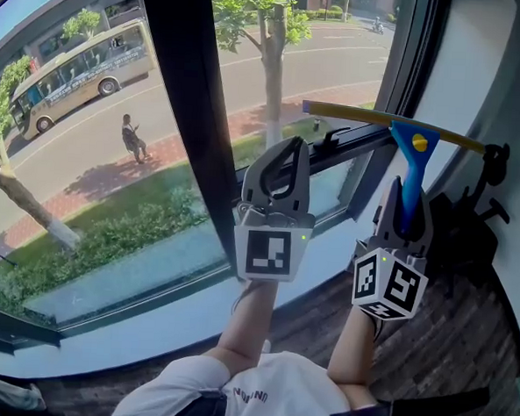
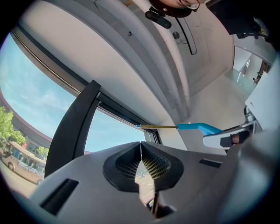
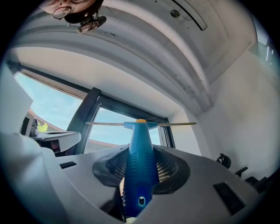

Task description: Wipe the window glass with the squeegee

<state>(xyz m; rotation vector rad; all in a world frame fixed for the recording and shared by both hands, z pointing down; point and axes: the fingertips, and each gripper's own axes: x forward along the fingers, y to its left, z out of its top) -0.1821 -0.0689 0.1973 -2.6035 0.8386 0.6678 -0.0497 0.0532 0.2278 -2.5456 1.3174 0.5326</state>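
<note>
Your right gripper [image 1: 406,207] clamps the blue plastic handle of the brass-bladed squeegee [image 1: 415,151]. Its blade is raised before the right window glass [image 1: 340,49] and overhangs the side frame. The black centre post [image 1: 191,111] bounds the left. Your left gripper [image 1: 288,147] is pinched together, empty, which only its own view confirms. Blade-to-glass contact is unclear.
</note>
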